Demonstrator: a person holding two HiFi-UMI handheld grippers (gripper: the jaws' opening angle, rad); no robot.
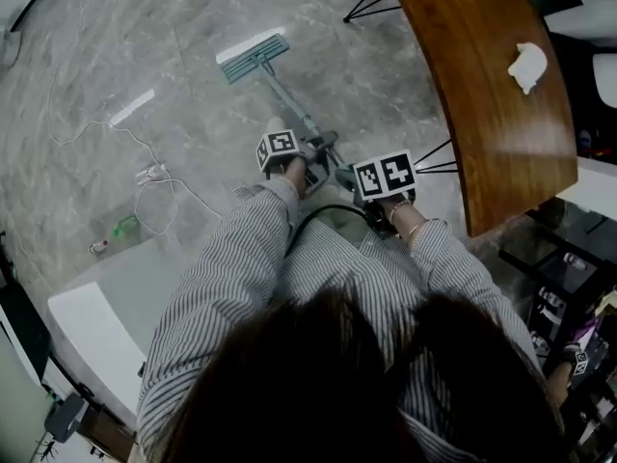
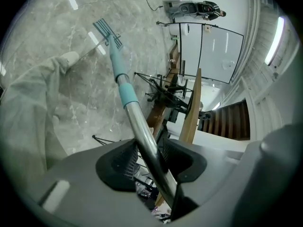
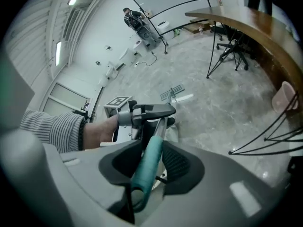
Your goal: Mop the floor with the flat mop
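Observation:
The flat mop's teal head (image 1: pixel 253 56) lies flat on the grey marble floor ahead of me, and its pole (image 1: pixel 294 104) slants back to my hands. My left gripper (image 1: pixel 310 154) is shut on the bare metal part of the pole (image 2: pixel 142 131), just below the teal sleeve (image 2: pixel 127 94); the mop head (image 2: pixel 108 32) shows far along it. My right gripper (image 1: pixel 378 197) sits behind the left, shut on the teal end grip (image 3: pixel 147 167). From there I see the left gripper (image 3: pixel 144 111) clamped further down and the mop head (image 3: pixel 171 93) beyond.
A curved wooden table (image 1: pixel 472 95) with a white cloth (image 1: pixel 527 66) runs along the right. Black stand legs (image 1: pixel 371 3) reach the floor near it. White cables (image 1: pixel 145 172) and a small green bottle (image 1: pixel 123 227) lie at left, by a white cabinet (image 1: pixel 106 316). A person (image 3: pixel 135 18) stands far off.

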